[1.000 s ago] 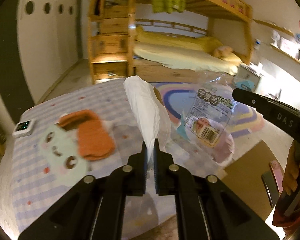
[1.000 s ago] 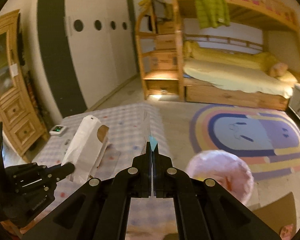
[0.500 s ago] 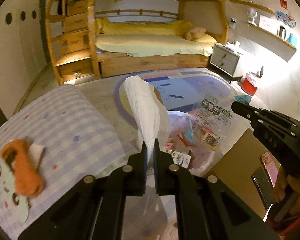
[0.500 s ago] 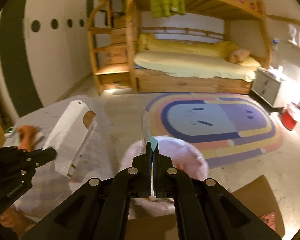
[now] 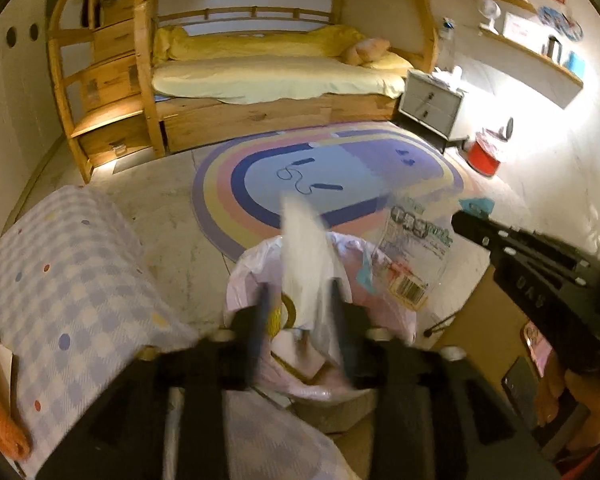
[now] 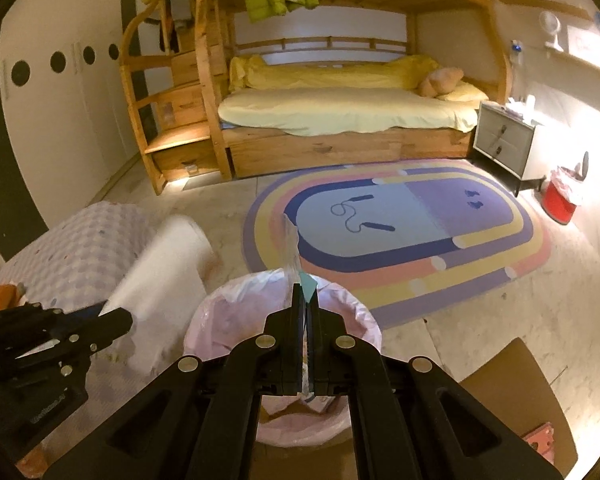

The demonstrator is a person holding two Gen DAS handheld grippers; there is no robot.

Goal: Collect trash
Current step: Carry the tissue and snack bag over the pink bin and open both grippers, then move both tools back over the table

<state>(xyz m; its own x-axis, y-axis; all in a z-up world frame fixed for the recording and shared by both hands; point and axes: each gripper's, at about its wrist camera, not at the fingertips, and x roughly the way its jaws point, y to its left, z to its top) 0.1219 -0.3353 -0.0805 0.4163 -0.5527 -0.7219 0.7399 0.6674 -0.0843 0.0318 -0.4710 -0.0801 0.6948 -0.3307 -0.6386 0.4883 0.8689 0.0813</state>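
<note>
Hovering over the bin (image 6: 220, 320), your left claw (image 5: 300, 312) is standing released around a light, floppy white bag (image 5: 306, 264), while your right claw (image 6: 305, 316) is pinching a thin, slippery wrapper (image 5: 416, 256) by its edge above the rim.

Left gripper (image 5: 300, 312) blurred, jaws spread apart, a white paper bag (image 5: 306, 256) loose between the fingers. Right gripper (image 6: 305, 312) level, jaws pressed together on a clear wrapper (image 6: 290, 248). Bare hand (image 5: 556, 392) visible under the right gripper's handle.
</note>
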